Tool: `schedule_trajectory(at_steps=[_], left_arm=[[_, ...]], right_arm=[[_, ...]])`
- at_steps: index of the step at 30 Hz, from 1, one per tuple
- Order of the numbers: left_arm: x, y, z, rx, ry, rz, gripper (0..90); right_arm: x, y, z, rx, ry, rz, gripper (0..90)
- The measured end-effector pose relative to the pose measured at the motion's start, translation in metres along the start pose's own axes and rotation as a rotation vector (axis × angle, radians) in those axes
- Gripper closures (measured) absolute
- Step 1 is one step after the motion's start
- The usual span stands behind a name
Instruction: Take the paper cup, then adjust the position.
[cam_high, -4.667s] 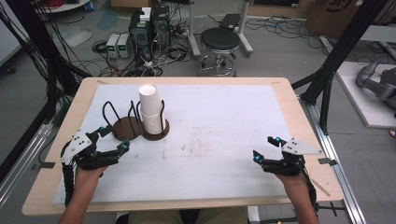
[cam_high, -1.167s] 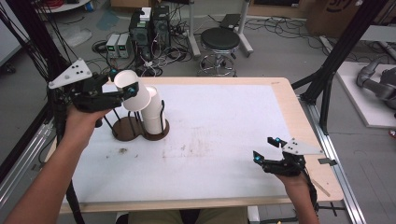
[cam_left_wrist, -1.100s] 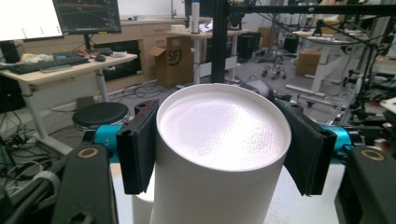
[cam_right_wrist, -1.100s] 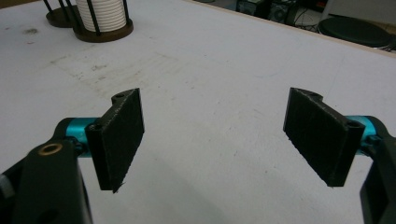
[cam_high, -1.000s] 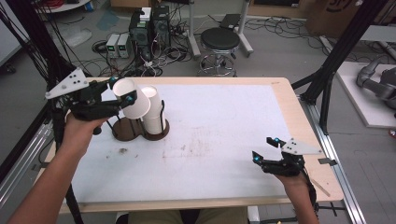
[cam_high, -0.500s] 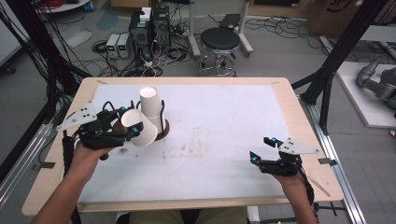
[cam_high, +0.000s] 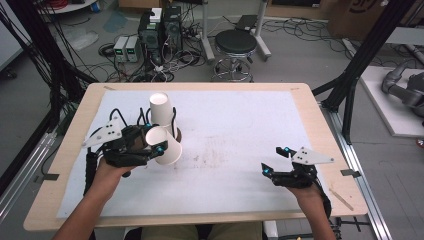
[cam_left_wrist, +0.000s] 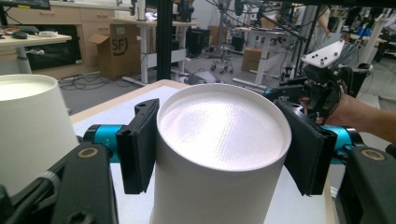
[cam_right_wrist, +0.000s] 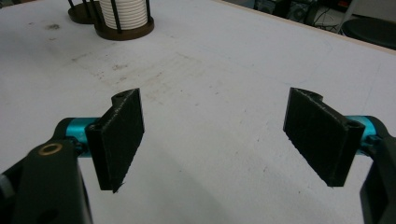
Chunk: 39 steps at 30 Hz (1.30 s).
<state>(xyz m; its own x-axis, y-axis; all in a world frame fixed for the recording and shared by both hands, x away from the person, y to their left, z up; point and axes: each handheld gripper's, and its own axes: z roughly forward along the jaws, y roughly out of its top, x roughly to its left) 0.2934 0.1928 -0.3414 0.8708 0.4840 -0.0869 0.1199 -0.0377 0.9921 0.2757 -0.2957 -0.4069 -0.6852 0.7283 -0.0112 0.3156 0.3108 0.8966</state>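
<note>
Your left gripper (cam_high: 152, 145) has its fingers (cam_left_wrist: 138, 144) clamped on one white cup (cam_high: 165, 145), tilted on its side above the tabletop (cam_high: 240, 125) at about 9 o'clock. One cup stack (cam_high: 161, 110) stands upright in the wire holder (cam_high: 176, 131), just behind the held cup at 10 o'clock. Your right gripper (cam_high: 274, 161) sits at 4 o'clock, fingers (cam_right_wrist: 119, 137) wide, holding nothing. Two grippers, two hands.

cup stack (cam_high: 161, 111) in holder (cam_high: 176, 134), table (cam_high: 240, 130) rear-left | held cup (cam_high: 165, 146) just before it | right tool (cam_high: 276, 161) front-right
</note>
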Motion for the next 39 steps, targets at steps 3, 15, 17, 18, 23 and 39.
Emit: schedule_trajectory(at_steps=[3,15,17,18,23,39], left_arm=[[-0.003,-0.001,0.007,0.006,-0.011,0.004,34.5],[-0.009,-0.005,0.031,0.032,-0.066,0.010,34.5],[-0.011,-0.007,0.035,0.035,-0.074,0.009,34.5],[-0.012,-0.007,0.037,0.035,-0.080,0.010,34.5],[-0.015,-0.011,0.049,0.040,-0.104,0.014,34.5],[-0.025,-0.016,0.074,0.039,-0.173,0.020,34.5]], right_arm=[[0.002,0.002,-0.002,-0.018,0.010,-0.013,20.7],[0.010,0.010,0.006,-0.024,0.095,-0.034,20.7],[0.014,0.011,0.009,-0.024,0.113,-0.036,20.6],[0.015,0.012,0.011,-0.019,0.125,-0.035,20.6],[0.024,0.018,0.017,-0.018,0.173,-0.065,20.6],[0.048,0.033,0.034,-0.040,0.323,-0.120,20.0]])
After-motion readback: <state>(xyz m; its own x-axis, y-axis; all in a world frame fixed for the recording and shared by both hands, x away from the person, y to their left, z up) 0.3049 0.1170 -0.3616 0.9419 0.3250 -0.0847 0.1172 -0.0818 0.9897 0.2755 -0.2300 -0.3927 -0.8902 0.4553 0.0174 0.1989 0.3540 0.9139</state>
